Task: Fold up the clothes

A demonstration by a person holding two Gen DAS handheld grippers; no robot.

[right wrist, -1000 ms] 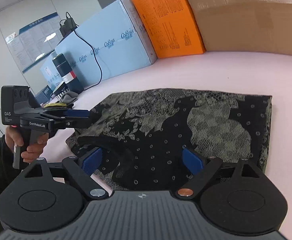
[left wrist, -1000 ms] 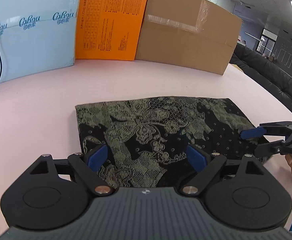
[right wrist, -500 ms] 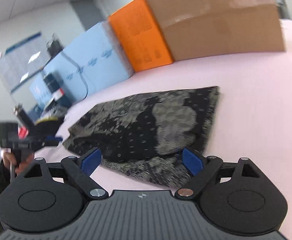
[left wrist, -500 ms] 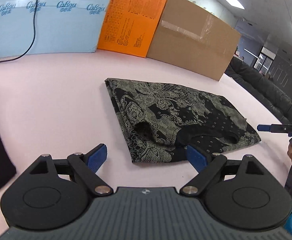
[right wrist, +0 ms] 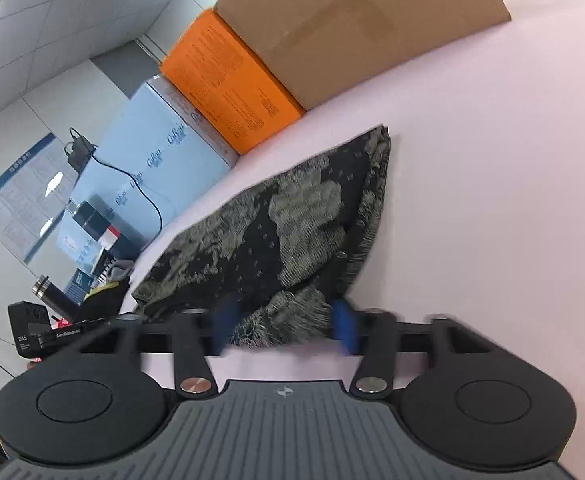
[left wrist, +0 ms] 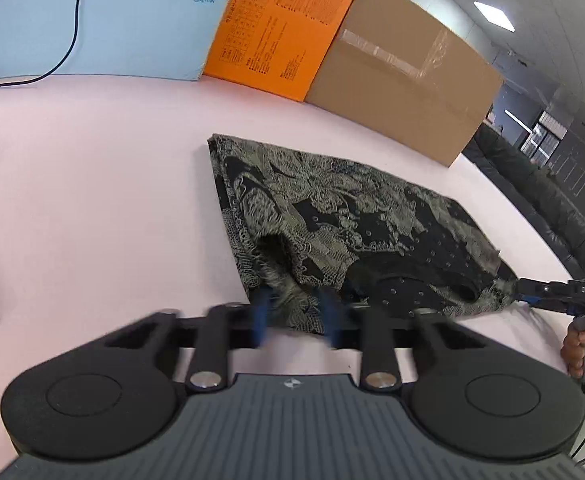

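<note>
Both grippers' jaws just closing on garment (left wrist: 344,216) near corners.

Folded black garment (left wrist: 340,224) with pale lace pattern lies flat on pink table (left wrist: 92,200).

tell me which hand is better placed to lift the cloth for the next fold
Likely left: both grippers just closed on near corners, but the left gripper holds more cloth; the right gripper pinches only a tip.
</note>
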